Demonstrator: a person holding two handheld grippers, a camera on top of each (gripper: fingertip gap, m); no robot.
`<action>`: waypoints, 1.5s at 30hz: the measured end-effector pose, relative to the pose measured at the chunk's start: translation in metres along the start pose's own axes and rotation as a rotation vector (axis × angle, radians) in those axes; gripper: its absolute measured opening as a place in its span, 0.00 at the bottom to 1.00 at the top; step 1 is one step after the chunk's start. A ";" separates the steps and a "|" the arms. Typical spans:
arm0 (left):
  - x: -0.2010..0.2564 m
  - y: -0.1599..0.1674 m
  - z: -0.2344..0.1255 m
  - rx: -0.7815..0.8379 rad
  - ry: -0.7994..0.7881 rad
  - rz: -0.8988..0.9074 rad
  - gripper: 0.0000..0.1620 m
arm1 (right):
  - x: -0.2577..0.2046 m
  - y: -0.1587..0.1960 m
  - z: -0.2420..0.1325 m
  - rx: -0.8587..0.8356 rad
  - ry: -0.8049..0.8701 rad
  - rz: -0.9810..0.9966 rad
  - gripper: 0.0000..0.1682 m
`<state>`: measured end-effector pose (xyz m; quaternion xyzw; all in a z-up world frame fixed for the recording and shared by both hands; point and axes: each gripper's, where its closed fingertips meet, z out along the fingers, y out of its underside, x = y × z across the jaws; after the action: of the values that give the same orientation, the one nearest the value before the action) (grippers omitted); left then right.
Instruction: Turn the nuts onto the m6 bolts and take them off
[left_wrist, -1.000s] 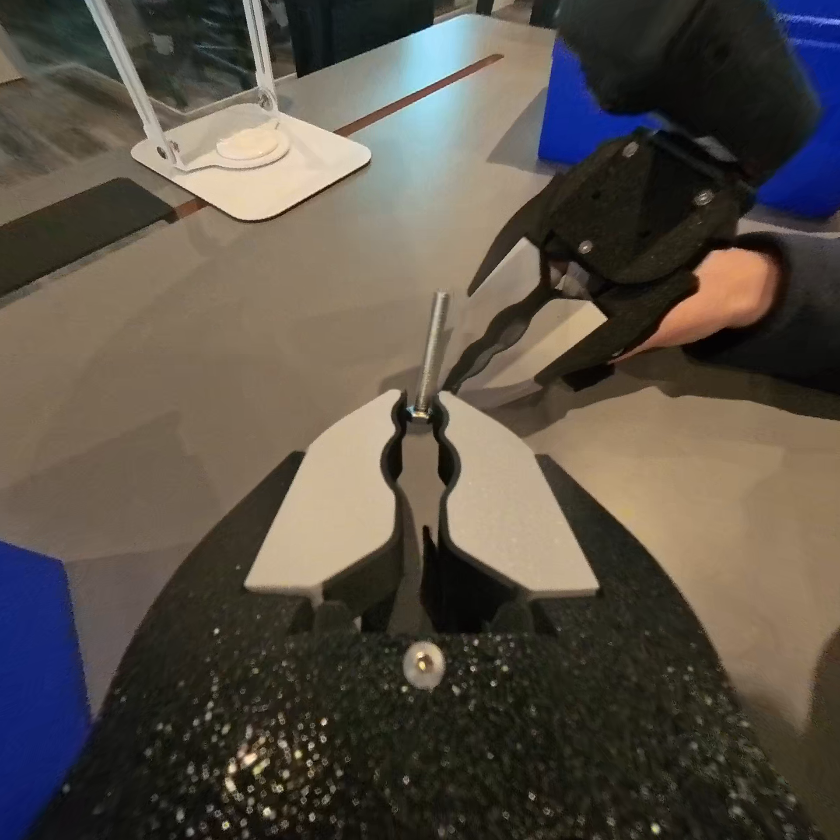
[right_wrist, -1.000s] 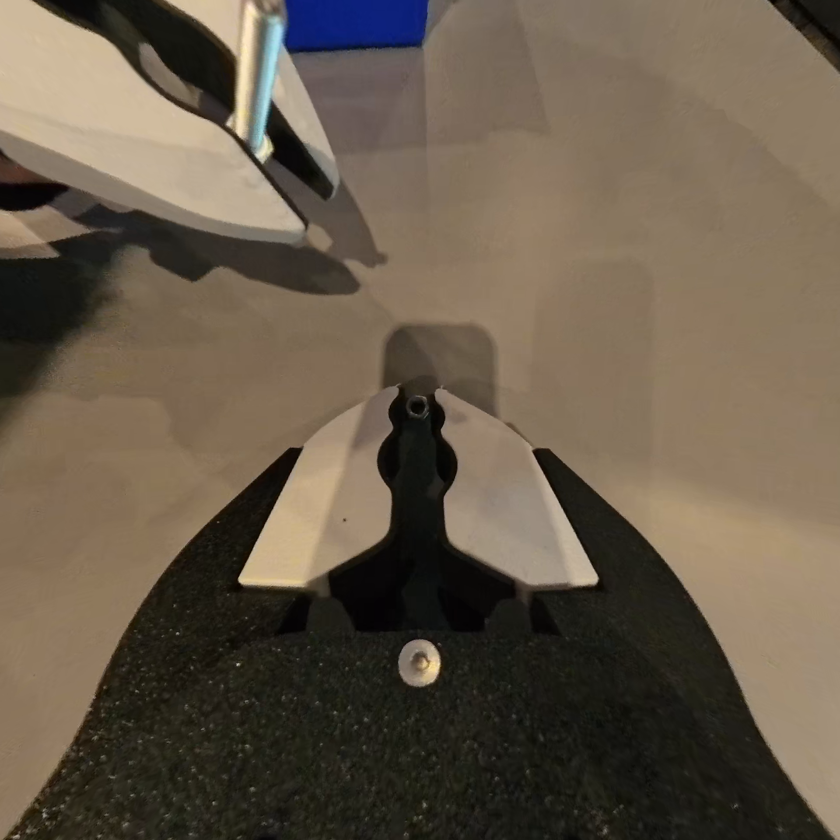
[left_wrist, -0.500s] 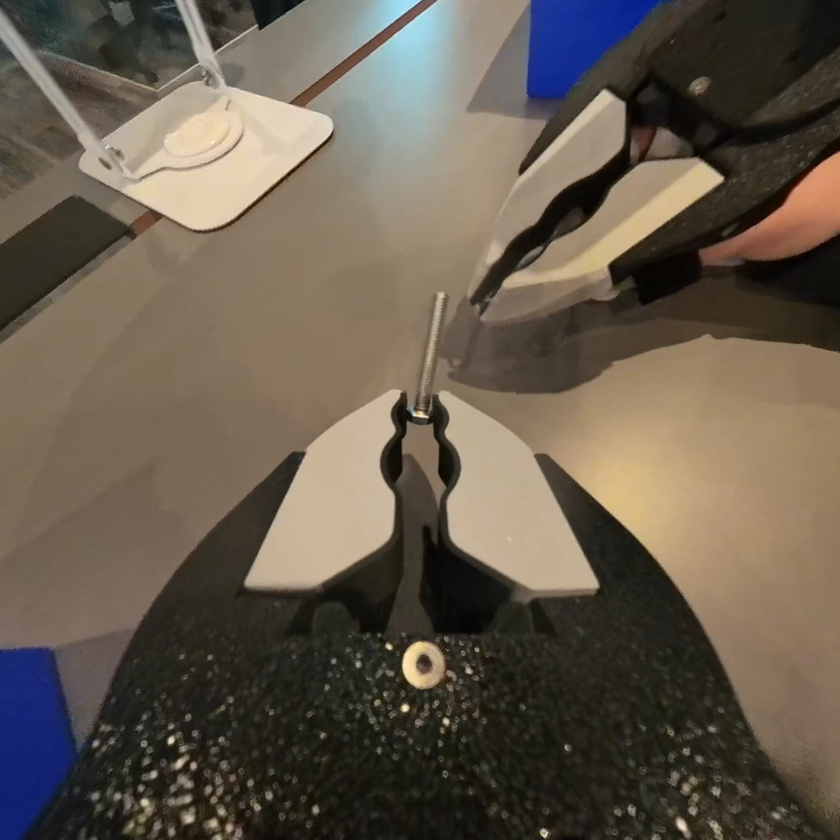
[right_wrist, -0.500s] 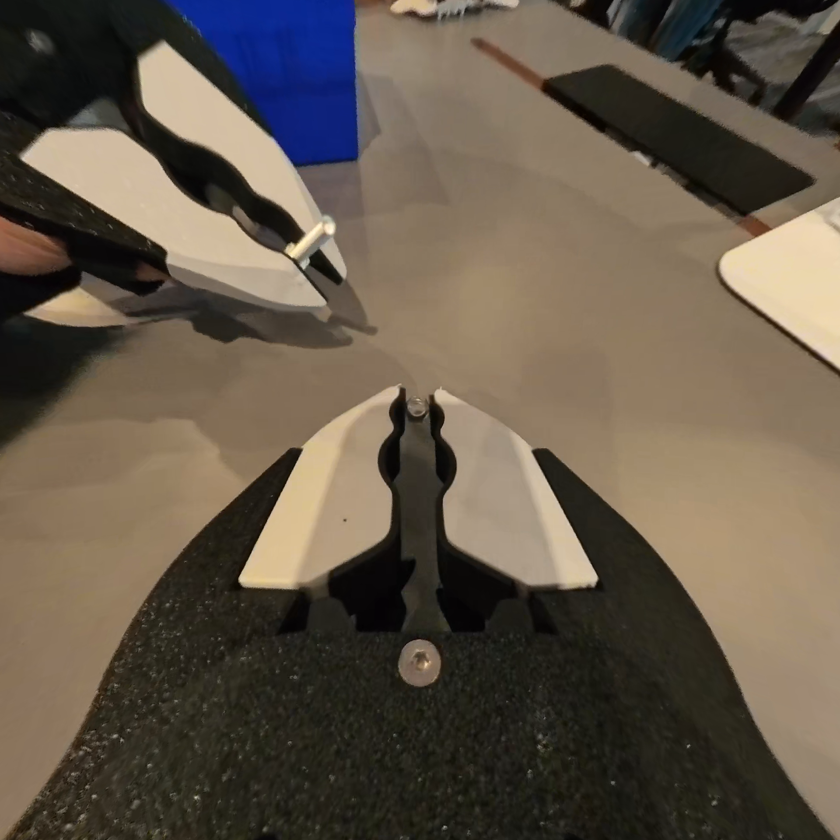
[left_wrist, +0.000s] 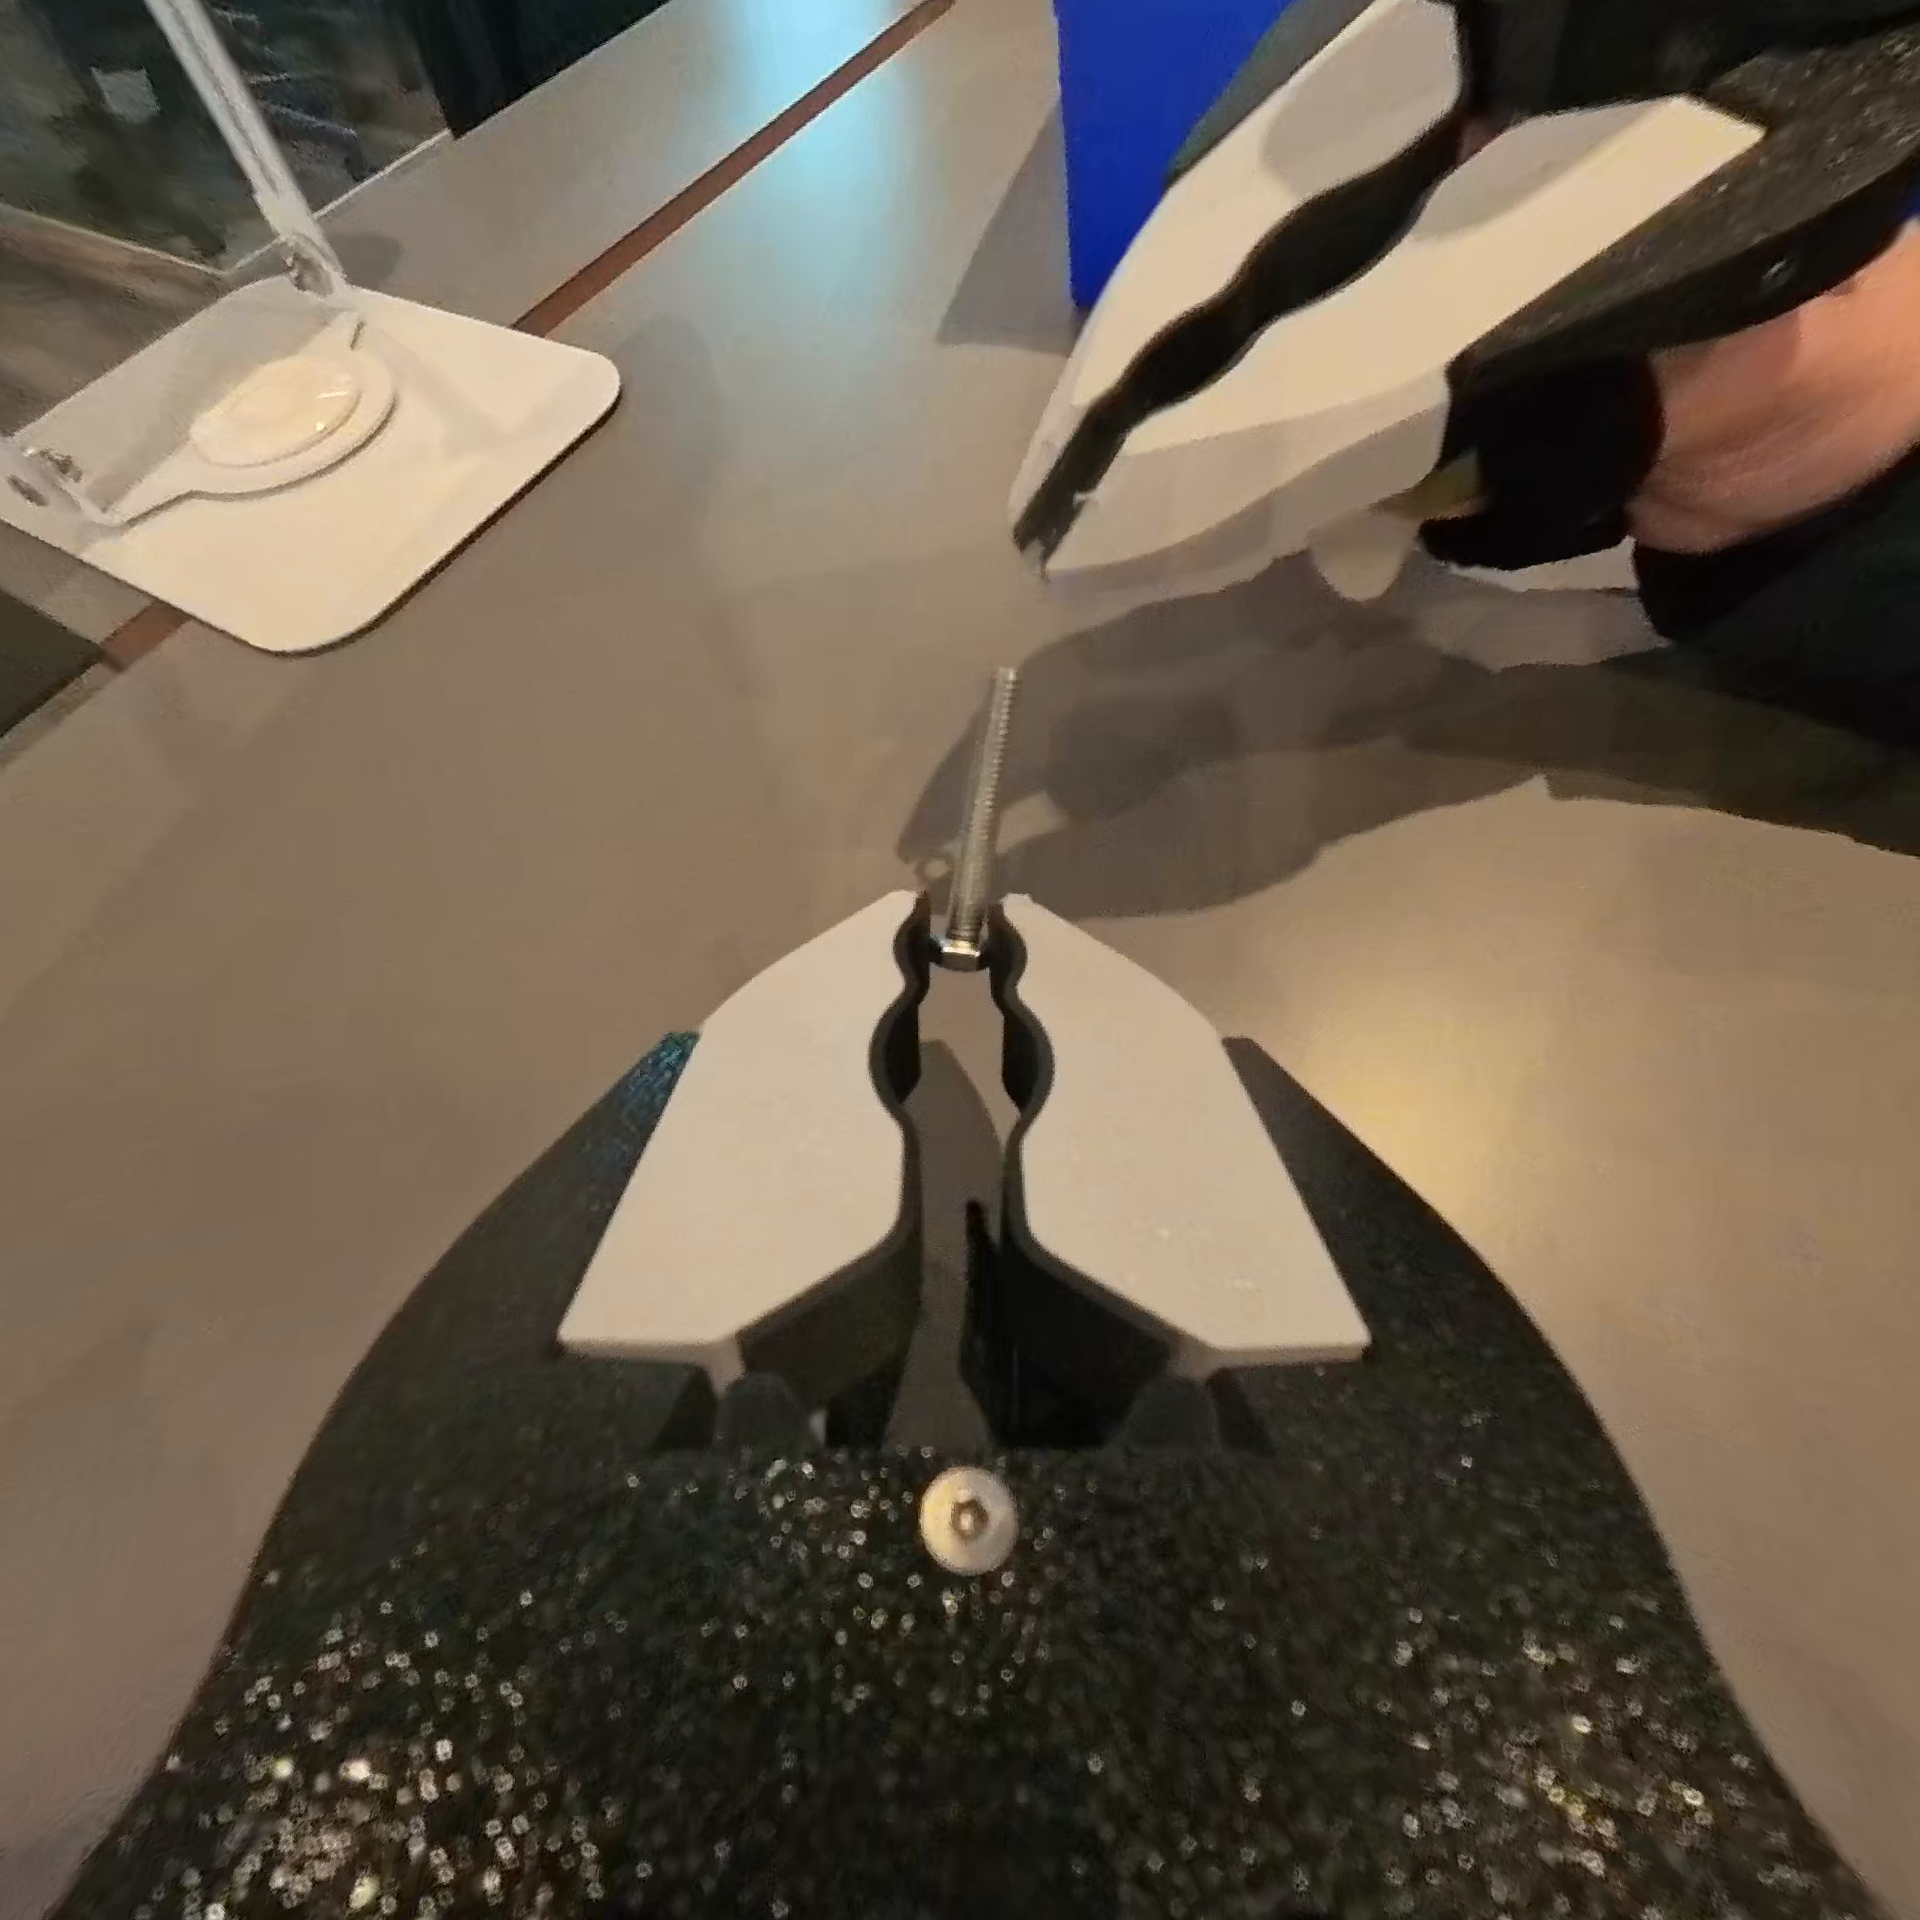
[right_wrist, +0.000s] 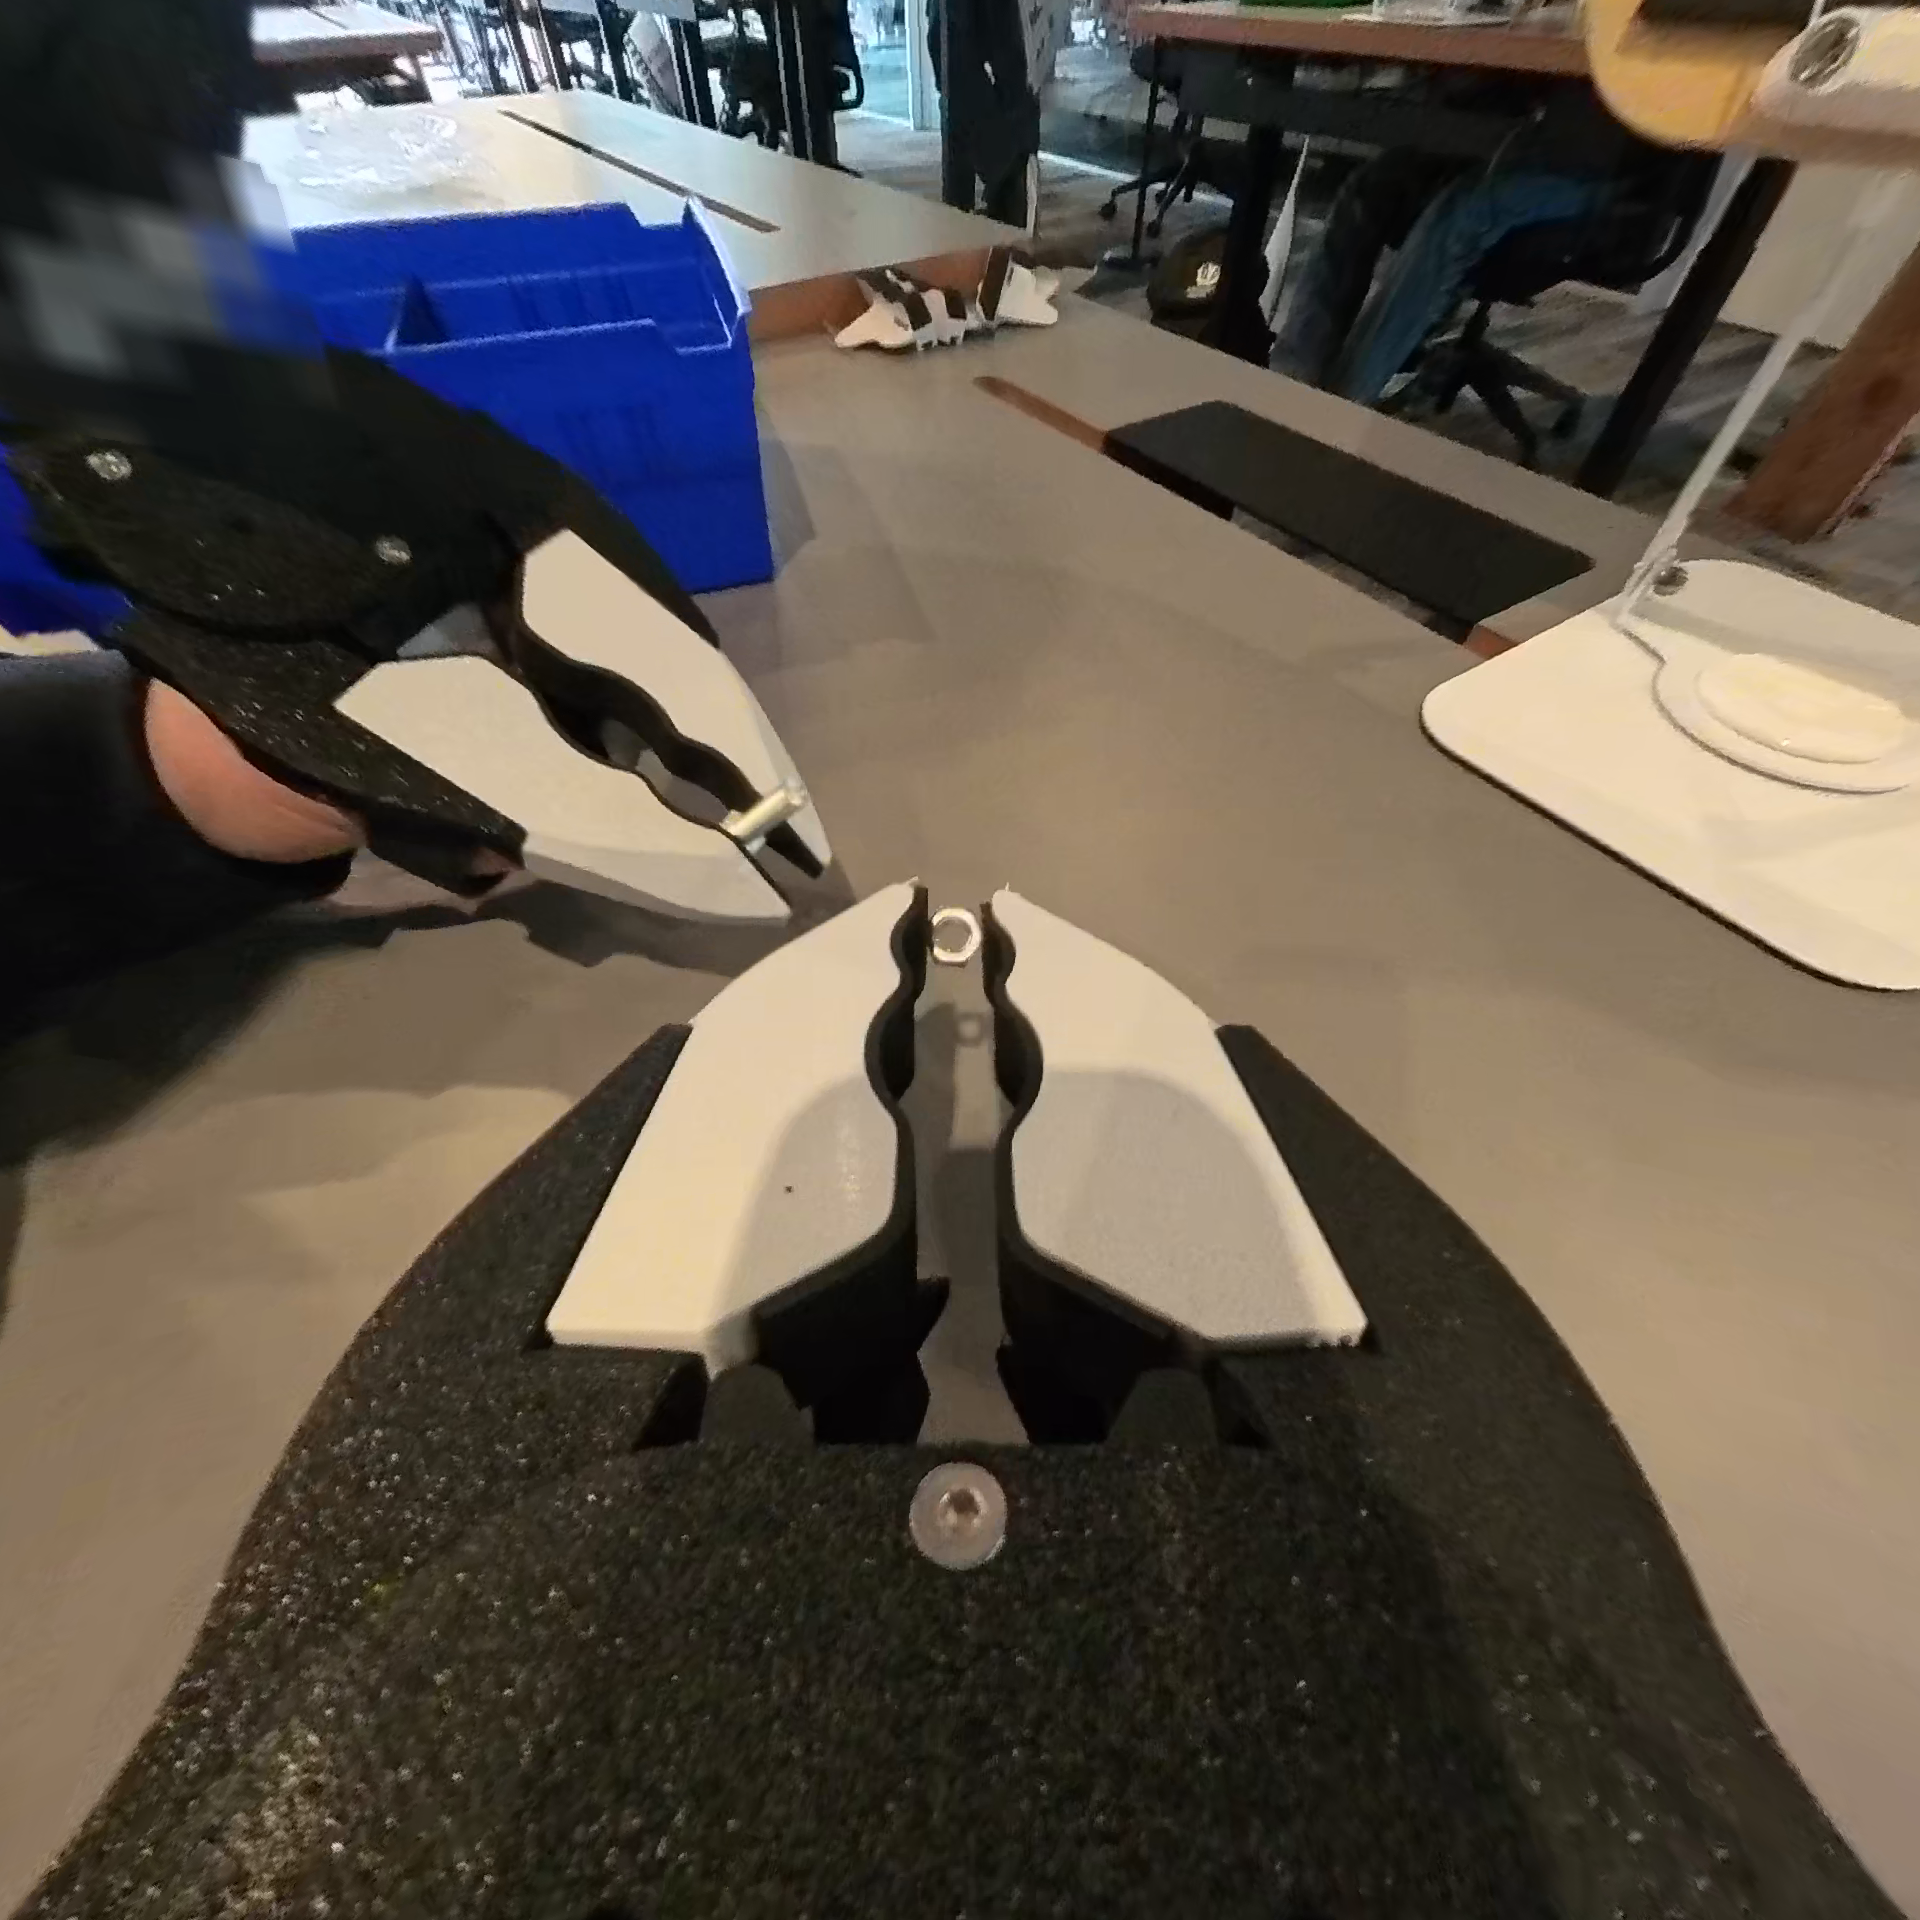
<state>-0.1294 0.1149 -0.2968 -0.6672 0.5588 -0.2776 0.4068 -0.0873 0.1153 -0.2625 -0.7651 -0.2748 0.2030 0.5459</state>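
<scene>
Raised off the grey table (left_wrist: 520, 935) over the last second, a single hex nut (right_wrist: 949, 935) is now seen pinched between the tips of the right gripper (right_wrist: 951, 920), whose fingers are closed on it with the threaded hole facing forward. A second earlier that gripper was angled steeply down at the table; its view has since been levelled, and the room beyond is now taken in. One bolt (left_wrist: 982, 800) is clamped by its head in the left gripper (left_wrist: 961, 935), the threaded shank left pointing forward and clear. In the right wrist view the bolt (right_wrist: 767, 816) is seen to the left of the nut and close to it, not yet touching and not lined up; in the left wrist view the right gripper (left_wrist: 1049, 530) is shown above and to the right of the shank's end.

By this change the pick-up can be judged finished, with alignment of hole and shank the step in hand; no thread has yet been engaged.

Counted across both views: one bolt, one nut, two grippers. Also counted are one white stand (right_wrist: 1704, 790) to the side, one black mat (right_wrist: 1351, 509), and blue bins (right_wrist: 582, 343) behind the left gripper, their number not settled from these views.
</scene>
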 end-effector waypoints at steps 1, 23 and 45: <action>0.001 0.000 0.003 -0.001 0.006 0.003 0.06 | 0.001 -0.001 -0.002 0.008 0.001 0.001 0.06; 0.037 -0.031 -0.010 0.367 0.330 0.036 0.06 | -0.047 -0.036 -0.031 0.237 -0.358 0.007 0.05; 0.050 -0.024 -0.005 0.309 0.370 0.113 0.06 | -0.062 -0.027 -0.025 0.087 -0.341 -0.111 0.05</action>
<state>-0.1094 0.0662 -0.2781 -0.5026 0.6113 -0.4537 0.4097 -0.1244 0.0641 -0.2282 -0.6790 -0.3961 0.3109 0.5342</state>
